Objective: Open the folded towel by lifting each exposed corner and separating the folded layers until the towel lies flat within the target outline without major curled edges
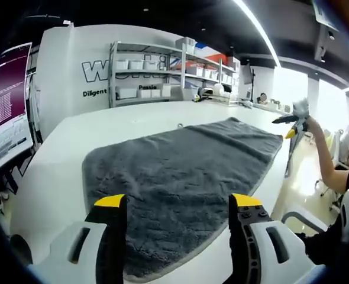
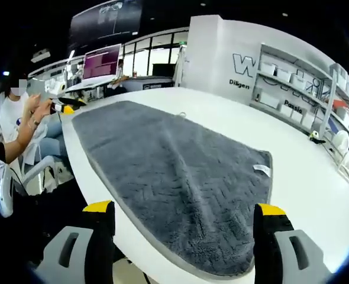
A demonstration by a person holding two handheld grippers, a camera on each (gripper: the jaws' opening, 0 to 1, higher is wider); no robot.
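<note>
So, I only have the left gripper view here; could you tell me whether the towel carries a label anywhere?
Observer: Yes. In the right gripper view a small white label sits just inside the grey towel's edge, on the side toward the shelves.
Operator: Thank you. And can you see how the right gripper's jaws stand?
Observer: The right gripper has its jaws wide apart with nothing between them, above the towel's near edge.
Operator: Does the towel look flat around that label?
Observer: Mostly. There is a soft ridge in the pile left of the label, and the border by the label lies flat.
</note>
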